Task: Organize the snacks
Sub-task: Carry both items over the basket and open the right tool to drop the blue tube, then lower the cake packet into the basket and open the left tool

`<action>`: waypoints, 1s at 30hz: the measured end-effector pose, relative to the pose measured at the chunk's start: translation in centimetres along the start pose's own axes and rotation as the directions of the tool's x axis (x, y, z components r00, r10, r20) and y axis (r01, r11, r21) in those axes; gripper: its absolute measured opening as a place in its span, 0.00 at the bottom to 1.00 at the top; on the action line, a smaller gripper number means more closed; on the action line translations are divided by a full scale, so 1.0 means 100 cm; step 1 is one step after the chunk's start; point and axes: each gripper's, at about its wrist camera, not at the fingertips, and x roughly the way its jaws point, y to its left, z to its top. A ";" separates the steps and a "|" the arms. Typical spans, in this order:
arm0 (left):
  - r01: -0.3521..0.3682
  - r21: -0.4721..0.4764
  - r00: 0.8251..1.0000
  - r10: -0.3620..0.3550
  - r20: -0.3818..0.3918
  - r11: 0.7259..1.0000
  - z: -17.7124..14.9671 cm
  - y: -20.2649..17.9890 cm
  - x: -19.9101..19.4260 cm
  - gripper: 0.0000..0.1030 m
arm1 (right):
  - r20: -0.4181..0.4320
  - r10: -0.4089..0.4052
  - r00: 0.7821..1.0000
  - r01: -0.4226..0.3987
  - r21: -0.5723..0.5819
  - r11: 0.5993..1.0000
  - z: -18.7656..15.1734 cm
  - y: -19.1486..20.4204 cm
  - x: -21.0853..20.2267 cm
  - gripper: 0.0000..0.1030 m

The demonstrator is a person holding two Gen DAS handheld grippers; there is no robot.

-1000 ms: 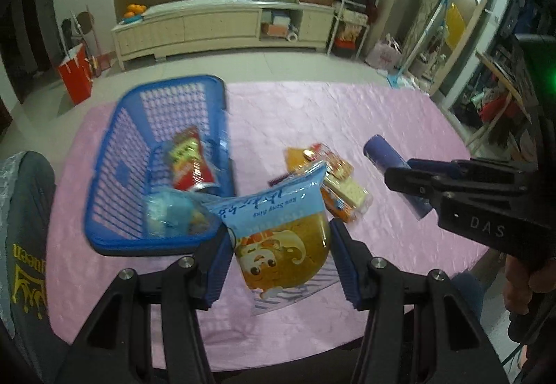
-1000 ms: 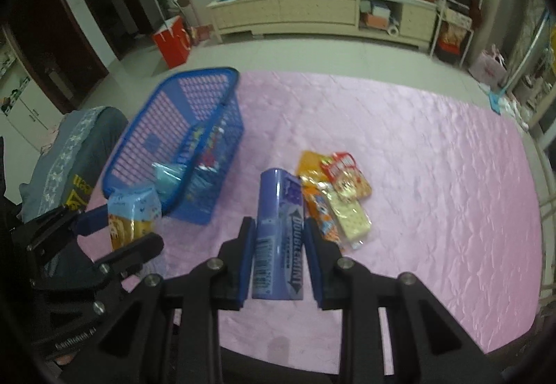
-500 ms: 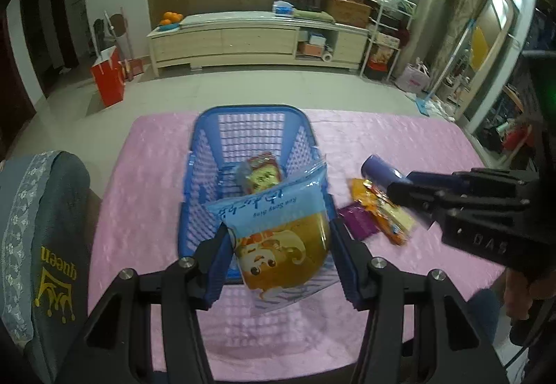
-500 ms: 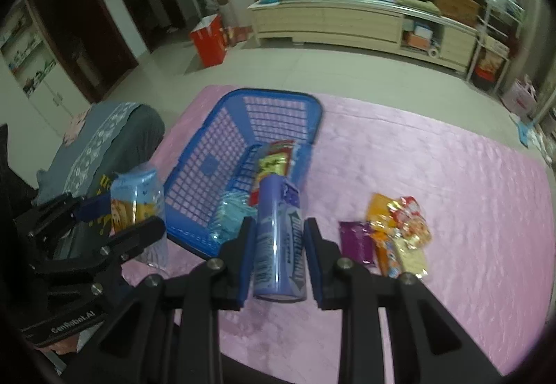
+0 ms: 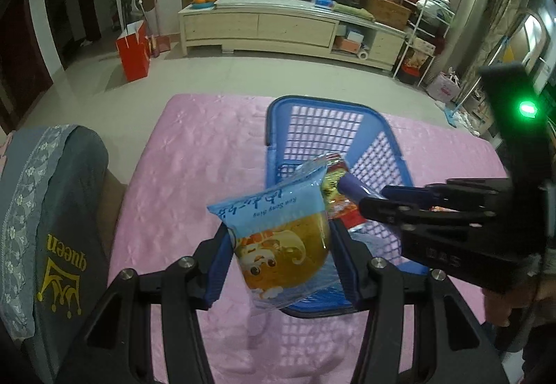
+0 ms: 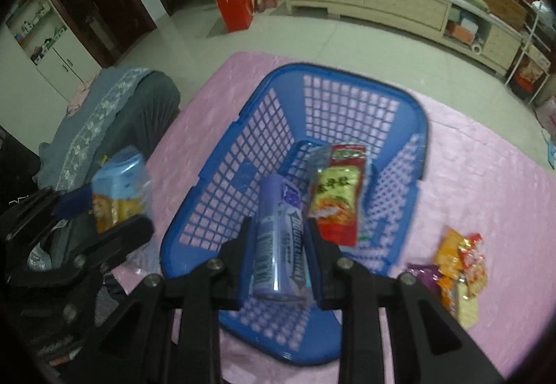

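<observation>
A blue plastic basket (image 6: pixel 347 99) (image 5: pixel 326 113) stands on the pink tablecloth (image 5: pixel 194 175). Inside it lie a red and yellow snack packet (image 6: pixel 338 199) and a clear bluish packet. My left gripper (image 5: pixel 279 245) is shut on a blue and orange cake packet (image 5: pixel 281 238), held over the basket's near left corner. My right gripper (image 6: pixel 279 245) is shut on a purple gum canister (image 6: pixel 278 238), hanging above the basket's inside. In the left wrist view the right gripper (image 5: pixel 361 194) reaches in from the right with the canister's end (image 5: pixel 351 187) showing.
Several loose snack packets (image 6: pixel 458 262) lie on the cloth right of the basket. A grey chair back with a crown print (image 5: pixel 45 231) stands at the table's left edge. Beyond the table are tiled floor, a red bag (image 5: pixel 133 50) and a long low cabinet (image 5: pixel 278 26).
Both grippers have swung left with their loads, from over the loose packets to over the basket. Their grips look unchanged.
</observation>
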 end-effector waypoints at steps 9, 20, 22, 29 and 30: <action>-0.025 -0.023 1.000 0.025 -0.017 0.999 0.000 0.024 0.014 0.50 | -0.027 0.002 1.000 -0.002 -0.005 1.000 0.019 0.015 0.044 0.31; -0.022 -0.021 1.000 0.022 -0.012 1.000 0.001 0.019 0.009 0.50 | 0.052 -0.077 0.996 0.079 -0.027 0.997 0.016 0.006 -0.003 0.80; -0.020 -0.016 1.000 0.020 -0.009 1.000 0.001 0.014 0.007 0.50 | 0.061 -0.077 0.995 0.078 -0.021 0.997 0.014 -0.001 -0.015 0.81; -0.005 0.008 1.000 0.005 -0.002 1.000 0.002 -0.002 0.002 0.50 | 0.087 -0.106 0.991 0.107 -0.008 0.994 0.001 -0.024 -0.048 0.83; -0.003 0.012 1.000 0.003 -0.001 1.000 0.003 -0.006 0.001 0.50 | 0.081 -0.105 0.991 0.106 -0.003 0.994 -0.001 -0.028 -0.049 0.83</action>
